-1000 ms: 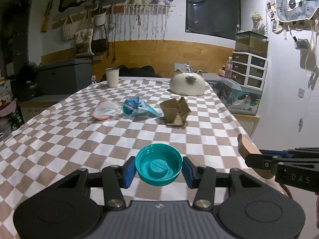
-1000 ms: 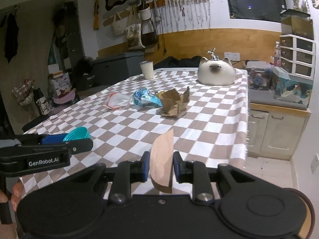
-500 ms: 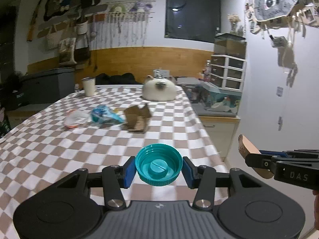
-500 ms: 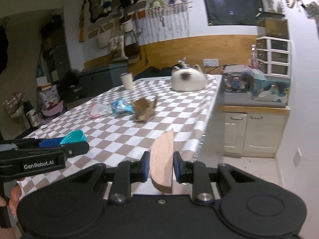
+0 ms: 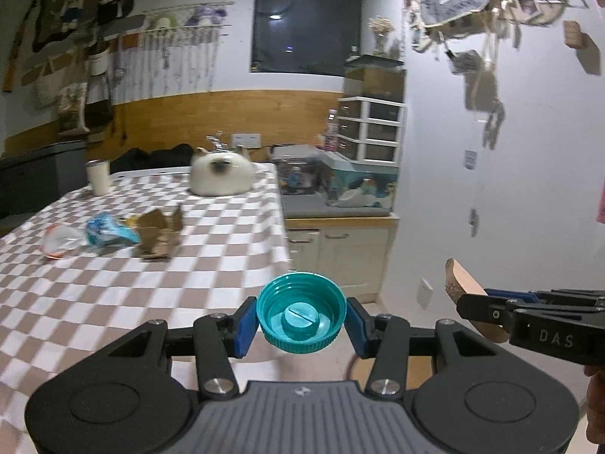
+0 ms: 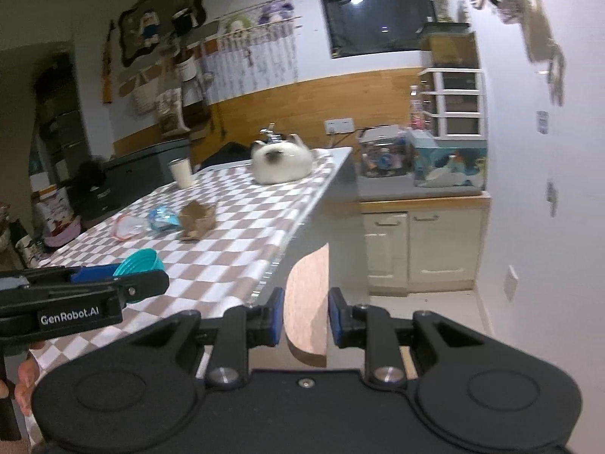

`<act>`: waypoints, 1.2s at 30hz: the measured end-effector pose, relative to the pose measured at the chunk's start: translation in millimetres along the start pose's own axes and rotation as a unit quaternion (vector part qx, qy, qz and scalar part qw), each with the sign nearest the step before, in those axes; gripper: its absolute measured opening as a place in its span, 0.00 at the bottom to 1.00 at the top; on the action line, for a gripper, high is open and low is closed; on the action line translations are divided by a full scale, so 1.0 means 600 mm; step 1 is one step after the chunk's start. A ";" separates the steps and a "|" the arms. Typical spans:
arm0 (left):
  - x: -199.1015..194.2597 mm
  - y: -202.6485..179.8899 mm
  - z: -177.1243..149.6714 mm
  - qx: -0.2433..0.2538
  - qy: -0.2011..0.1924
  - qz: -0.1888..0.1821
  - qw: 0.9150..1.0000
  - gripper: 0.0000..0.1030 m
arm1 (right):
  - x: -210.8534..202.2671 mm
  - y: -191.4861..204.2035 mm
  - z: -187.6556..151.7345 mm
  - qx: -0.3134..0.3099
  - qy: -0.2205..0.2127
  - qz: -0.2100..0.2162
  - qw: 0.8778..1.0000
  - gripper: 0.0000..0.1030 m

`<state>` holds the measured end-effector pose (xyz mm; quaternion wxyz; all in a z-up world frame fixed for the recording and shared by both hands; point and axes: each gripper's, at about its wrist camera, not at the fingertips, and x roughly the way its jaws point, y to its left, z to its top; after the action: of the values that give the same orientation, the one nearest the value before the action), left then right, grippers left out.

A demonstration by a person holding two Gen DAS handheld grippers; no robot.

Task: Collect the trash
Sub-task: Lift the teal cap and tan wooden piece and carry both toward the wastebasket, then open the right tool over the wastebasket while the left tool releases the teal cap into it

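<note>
My left gripper (image 5: 301, 324) is shut on a teal plastic lid (image 5: 301, 317), held in the air off the right edge of the checkered table (image 5: 94, 295). My right gripper (image 6: 305, 316) is shut on a flat brown slice of wood (image 6: 307, 295), also past the table's edge; it shows at the right of the left wrist view (image 5: 467, 295). On the table lie a crumpled cardboard piece (image 5: 157, 236), a blue wrapper (image 5: 107, 230) and a clear plastic wrapper with a red rim (image 5: 60, 242). The lid also shows in the right wrist view (image 6: 141, 263).
A white cat-shaped object (image 5: 221, 174) and a cup (image 5: 98, 178) stand at the table's far end. A cream cabinet (image 6: 419, 246) with a fish tank (image 5: 359, 185) and a drawer unit (image 5: 372, 128) lines the right wall. Floor (image 6: 427, 302) lies below.
Both grippers have swung to the right with their loads, from over the table to past its right edge. The table trash now sits farther left in both views.
</note>
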<state>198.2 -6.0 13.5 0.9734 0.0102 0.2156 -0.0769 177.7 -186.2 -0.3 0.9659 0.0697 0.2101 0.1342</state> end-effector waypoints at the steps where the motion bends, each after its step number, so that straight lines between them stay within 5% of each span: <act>1: 0.003 -0.010 -0.001 0.001 0.001 -0.004 1.000 0.48 | -0.005 -0.011 -0.002 0.002 0.000 -0.005 1.000 0.24; 20: 0.130 -0.181 -0.040 0.032 0.062 -0.069 0.995 0.48 | -0.025 -0.191 -0.051 0.056 0.022 -0.068 0.996 0.24; 36: 0.347 -0.227 -0.128 0.015 0.176 -0.081 0.981 0.48 | 0.106 -0.324 -0.132 0.112 0.115 -0.096 0.982 0.24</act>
<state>331.7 -166.6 -141.9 0.9104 0.0204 0.3825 -0.1562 244.7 -347.0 -133.4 0.9297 0.1410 0.3396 0.0233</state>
